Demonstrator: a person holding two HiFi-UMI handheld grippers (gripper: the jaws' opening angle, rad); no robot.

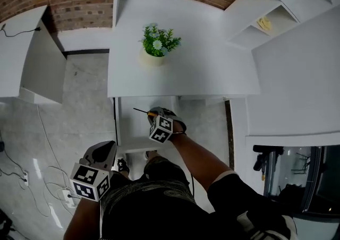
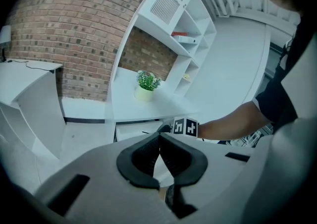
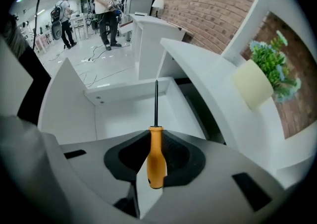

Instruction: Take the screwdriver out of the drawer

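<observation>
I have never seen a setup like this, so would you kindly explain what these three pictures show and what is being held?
There is no robot here: a person holds a two-jaw gripper in each hand. One picture comes from a camera on the person's head, looking steeply down. The other two come from cameras riding on each gripper, looking along its jaws. The cubes with square markers are parts of the grippers. Below is a white desk with a small potted plant on it, and an open drawer pulled out from its front. The right gripper is shut on a screwdriver with an orange handle, held over the drawer. The left gripper is shut with nothing between its jaws, held back near the person's body.
</observation>
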